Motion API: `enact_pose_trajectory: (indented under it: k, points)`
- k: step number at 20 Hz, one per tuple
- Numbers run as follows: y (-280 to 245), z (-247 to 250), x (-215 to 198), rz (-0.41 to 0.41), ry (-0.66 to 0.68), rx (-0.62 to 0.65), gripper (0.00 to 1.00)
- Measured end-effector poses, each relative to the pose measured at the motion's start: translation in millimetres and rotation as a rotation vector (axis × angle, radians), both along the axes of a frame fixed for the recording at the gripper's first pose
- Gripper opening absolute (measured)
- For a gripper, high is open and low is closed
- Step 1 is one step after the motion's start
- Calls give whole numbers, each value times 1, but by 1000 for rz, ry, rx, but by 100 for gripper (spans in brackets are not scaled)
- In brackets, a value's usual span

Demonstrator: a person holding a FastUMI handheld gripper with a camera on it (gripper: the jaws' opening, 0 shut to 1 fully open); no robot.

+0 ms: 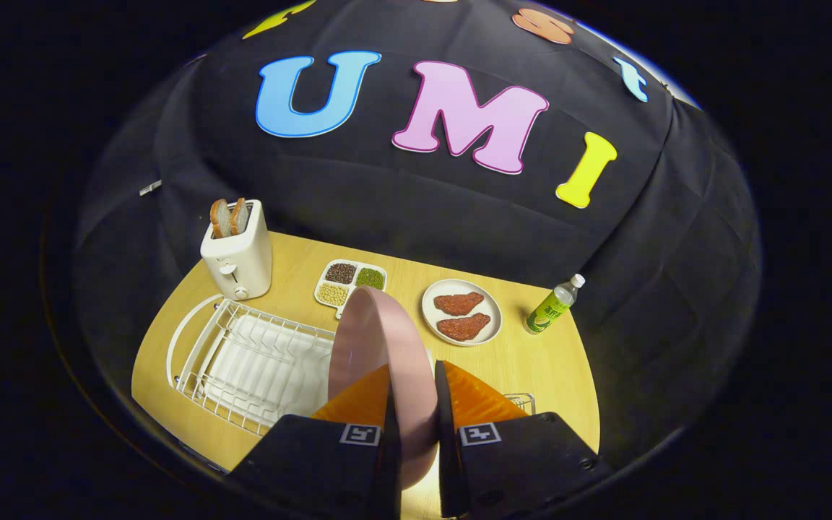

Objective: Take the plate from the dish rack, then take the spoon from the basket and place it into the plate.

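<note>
Currently the gripper [414,404] is clamped on the pink plate [380,347], held edge-on in the air beside the dish rack [250,361] near the worktop's [546,361] left edge. Risk: the grip takes only the rim, so the plate could pivot or slip, or clip the rack wires. The basket [521,399] peeks out behind the right finger; the spoon can't be made out.

Wooden table [531,368] under and ahead of the fingers, black cloth wall [401,202] rising beyond its far edge, folds in the cloth, light falling on the tabletop
</note>
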State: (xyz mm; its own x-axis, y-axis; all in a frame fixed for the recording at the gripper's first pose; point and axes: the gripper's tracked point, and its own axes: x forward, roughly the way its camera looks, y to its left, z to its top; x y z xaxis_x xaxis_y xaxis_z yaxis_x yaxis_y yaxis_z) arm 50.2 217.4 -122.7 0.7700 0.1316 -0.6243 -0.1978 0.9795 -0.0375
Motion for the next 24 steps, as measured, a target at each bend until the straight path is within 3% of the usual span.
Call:
enact_pose_trajectory:
  k: [6,12,24]
  points:
    - [-41,-2,-37,-2,40,129,25]
    - [-77,-41,-85,1,145,249,25]
    - [-102,-139,-194,-142,453,483,25]
